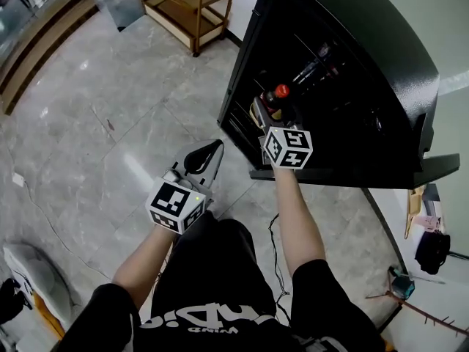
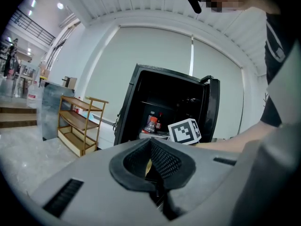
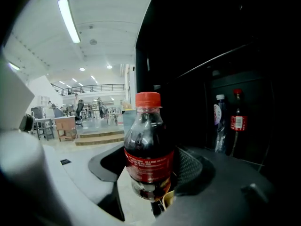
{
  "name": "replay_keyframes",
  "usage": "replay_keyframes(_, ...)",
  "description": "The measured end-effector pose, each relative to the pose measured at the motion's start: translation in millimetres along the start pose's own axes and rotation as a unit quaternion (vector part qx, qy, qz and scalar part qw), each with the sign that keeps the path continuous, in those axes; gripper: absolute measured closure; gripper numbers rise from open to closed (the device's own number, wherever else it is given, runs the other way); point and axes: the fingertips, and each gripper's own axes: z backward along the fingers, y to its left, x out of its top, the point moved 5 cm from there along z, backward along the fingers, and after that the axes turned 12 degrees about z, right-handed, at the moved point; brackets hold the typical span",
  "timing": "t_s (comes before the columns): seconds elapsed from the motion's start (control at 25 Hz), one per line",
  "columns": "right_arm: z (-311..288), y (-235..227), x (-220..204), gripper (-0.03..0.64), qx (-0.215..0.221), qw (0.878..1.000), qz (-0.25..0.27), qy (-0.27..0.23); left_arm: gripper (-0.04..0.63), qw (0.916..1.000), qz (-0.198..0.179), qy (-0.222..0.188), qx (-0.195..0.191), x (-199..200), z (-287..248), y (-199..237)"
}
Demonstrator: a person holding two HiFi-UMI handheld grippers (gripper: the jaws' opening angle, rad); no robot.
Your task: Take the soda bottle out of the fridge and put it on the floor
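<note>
A small soda bottle (image 3: 149, 149) with dark cola, a red cap and a red label stands upright between the jaws of my right gripper (image 3: 151, 169), which is shut on its lower body. In the head view the right gripper (image 1: 268, 113) holds the soda bottle (image 1: 276, 98) at the open front of the black fridge (image 1: 344, 72). My left gripper (image 1: 204, 155) hovers over the floor, left of the fridge and apart from it, jaws shut with nothing between them. From the left gripper (image 2: 151, 162), the soda bottle (image 2: 151, 124) shows at the fridge opening.
Two more bottles (image 3: 228, 120) stand deep inside the fridge. A wooden shelf rack (image 1: 187, 6) stands beyond the fridge on the grey tiled floor (image 1: 110, 138). The fridge door (image 1: 432, 169) hangs open at the right. A cable (image 1: 275, 255) lies by my legs.
</note>
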Motion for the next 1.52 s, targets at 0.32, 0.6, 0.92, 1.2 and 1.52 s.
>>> replay_keyframes(0.32, -44, 75, 7, 0.302, 0.079, 0.997, 0.013, -0.013, 0.589, 0.9974, 0.013, -0.027, 0.066, -2, 52, 39)
replay_keyframes(0.6, -79, 139, 1, 0.303, 0.150, 0.987, 0.035, -0.035, 0.589, 0.9908, 0.032, -0.051, 0.121, -22, 90, 87)
replay_keyframes(0.92, -122, 165, -50, 0.302, 0.183, 0.981, 0.040, -0.052, 0.589, 0.9916, 0.024, -0.046, 0.119, -78, 76, 142)
replay_keyframes(1.2, -159, 173, -124, 0.302, 0.194, 0.977, 0.043, -0.072, 0.589, 0.9933, 0.011, -0.037, 0.109, -149, 43, 194)
replay_keyframes(1.52, -195, 197, -221, 0.302, 0.211, 0.973, 0.048, -0.077, 0.589, 0.9956, -0.003, -0.023, 0.090, -243, 22, 246)
